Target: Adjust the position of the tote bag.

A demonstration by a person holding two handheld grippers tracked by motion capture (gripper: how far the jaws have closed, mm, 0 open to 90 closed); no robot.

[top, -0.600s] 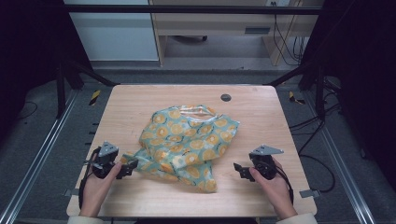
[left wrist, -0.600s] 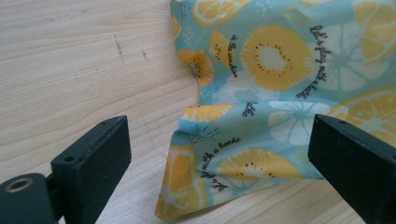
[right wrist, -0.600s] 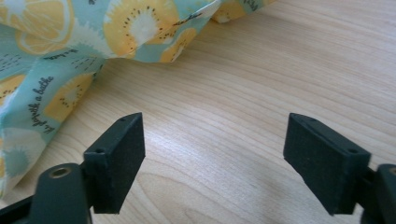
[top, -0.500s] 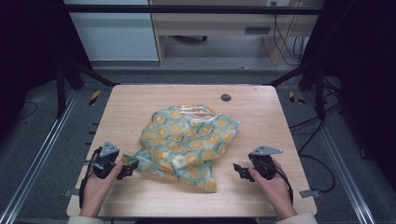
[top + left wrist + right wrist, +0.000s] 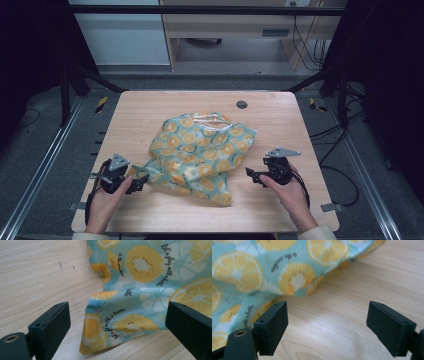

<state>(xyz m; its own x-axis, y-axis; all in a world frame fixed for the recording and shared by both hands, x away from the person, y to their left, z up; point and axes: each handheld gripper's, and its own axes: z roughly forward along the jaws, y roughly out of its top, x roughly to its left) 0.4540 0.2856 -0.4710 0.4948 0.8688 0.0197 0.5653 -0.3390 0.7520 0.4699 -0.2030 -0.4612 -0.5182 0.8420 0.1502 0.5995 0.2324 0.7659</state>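
Nothing much has moved vs. the earlier high-view frames: both hands and the cloth sit where they were, approx. same pose.

Crumpled teal fabric garment w/ yellow citrus-slice print (image 5: 202, 152) lies bunched near the middle of the light wood worktop (image 5: 150, 107), neck opening toward the far edge, one pointed flap trailing toward the near edge. Small dark round grommet (image 5: 242, 104) sits in the worktop beyond it, apart from the cloth.

Left claw (image 5: 139, 183) is at the garment's near-left corner, jaws spread wide, holding nothing. In the left gripper view the printed corner (image 5: 110, 327) lies flat on the wood between the jaws & just ahead, its edge running roughly across the claw's line of sight.

Right claw (image 5: 251, 175) also wide open, empty. It rests near the garment's right side w/ a strip of bare wood between; in the right gripper view the cloth (image 5: 262, 267) lies ahead & to the left jaw's side, bare wood straight between the jaws.

Key relation: left claw is the nearer one, cloth corner already inside its gape, so a short push fwd + close should catch it. Right claw prob. needs to swing inward toward the cloth edge first. Garment's long axis runs approx. near-left to far-right.
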